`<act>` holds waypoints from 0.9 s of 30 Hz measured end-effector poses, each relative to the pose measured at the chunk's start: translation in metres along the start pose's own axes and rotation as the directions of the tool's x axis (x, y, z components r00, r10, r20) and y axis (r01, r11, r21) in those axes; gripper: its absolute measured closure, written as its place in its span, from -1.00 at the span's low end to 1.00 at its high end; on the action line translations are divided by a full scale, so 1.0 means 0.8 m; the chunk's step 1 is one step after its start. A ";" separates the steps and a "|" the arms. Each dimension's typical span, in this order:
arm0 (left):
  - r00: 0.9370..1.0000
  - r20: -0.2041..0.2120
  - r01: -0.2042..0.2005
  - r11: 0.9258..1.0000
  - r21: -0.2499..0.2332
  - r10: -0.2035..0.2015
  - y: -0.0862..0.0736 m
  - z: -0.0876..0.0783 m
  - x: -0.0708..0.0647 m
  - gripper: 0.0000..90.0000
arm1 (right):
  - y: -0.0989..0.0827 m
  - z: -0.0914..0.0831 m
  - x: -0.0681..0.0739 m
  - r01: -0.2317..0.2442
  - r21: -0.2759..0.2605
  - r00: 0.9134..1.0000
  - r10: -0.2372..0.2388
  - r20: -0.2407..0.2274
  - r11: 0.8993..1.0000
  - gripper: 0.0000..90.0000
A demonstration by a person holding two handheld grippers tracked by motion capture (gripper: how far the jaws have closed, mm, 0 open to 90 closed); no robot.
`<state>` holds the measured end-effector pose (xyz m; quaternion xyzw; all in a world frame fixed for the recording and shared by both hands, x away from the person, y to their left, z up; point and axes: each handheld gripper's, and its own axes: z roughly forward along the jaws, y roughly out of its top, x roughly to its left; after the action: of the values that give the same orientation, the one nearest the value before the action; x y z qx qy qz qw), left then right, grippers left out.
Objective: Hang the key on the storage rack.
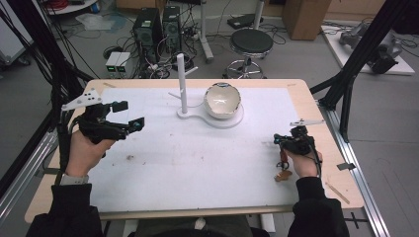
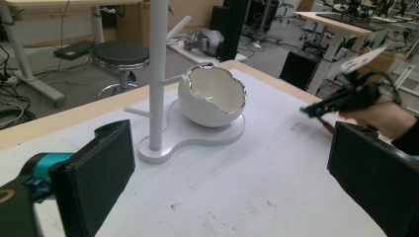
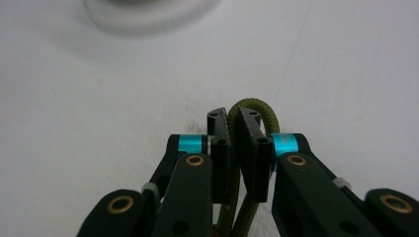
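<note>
Right tool (image 3: 233, 129) clamps green cord (image 3: 257, 109) — left tool (image 1: 129, 114) wide apart.

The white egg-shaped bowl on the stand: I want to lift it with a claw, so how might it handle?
The bowl looks glossy and glazed, so probably slippery to pinch. Its jagged, thin rim suggests it chips easily. Its rounded underside sits on the stand's base, so it may rock or roll if nudged.

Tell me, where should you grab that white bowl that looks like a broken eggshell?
Probably by its rim. The bowl sits tilted on the white stand base, its jagged opening facing up and sideways. One of the fingers could slip inside and the other outside the thin wall, coming from above on the side away from the post.
</note>
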<state>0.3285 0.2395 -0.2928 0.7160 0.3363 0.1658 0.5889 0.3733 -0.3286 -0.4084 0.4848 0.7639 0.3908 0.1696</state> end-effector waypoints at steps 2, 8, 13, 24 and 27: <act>1.000 -0.007 -0.002 1.000 0.001 0.002 0.000 0.001 -0.001 -0.90 | 0.016 -0.030 0.002 -0.008 -0.085 0.999 0.004 -0.038 0.996 0.89; 1.000 -0.016 -0.011 1.000 -0.011 0.011 0.002 -0.002 0.000 -0.90 | 0.058 -0.097 0.025 0.079 -0.183 0.987 -0.102 -0.121 0.980 0.89; 1.000 -0.031 -0.001 1.000 -0.005 0.001 0.000 -0.002 0.003 -0.89 | 0.076 -0.145 0.041 0.112 -0.279 0.978 -0.155 -0.138 0.954 0.89; 1.000 -0.031 -0.004 1.000 -0.002 0.004 0.000 0.001 0.001 -0.90 | 0.073 -0.168 0.026 0.091 -0.318 0.984 -0.135 -0.119 0.944 0.89; 0.999 -0.032 -0.004 1.000 0.004 0.004 0.000 0.001 0.002 -0.90 | 0.073 -0.163 0.024 0.085 -0.316 0.984 -0.128 -0.120 0.945 0.89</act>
<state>0.3300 0.2399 -0.2935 0.7150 0.3445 0.1779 0.5818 0.3166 -0.3547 -0.2786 0.3816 0.7281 0.5289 0.2108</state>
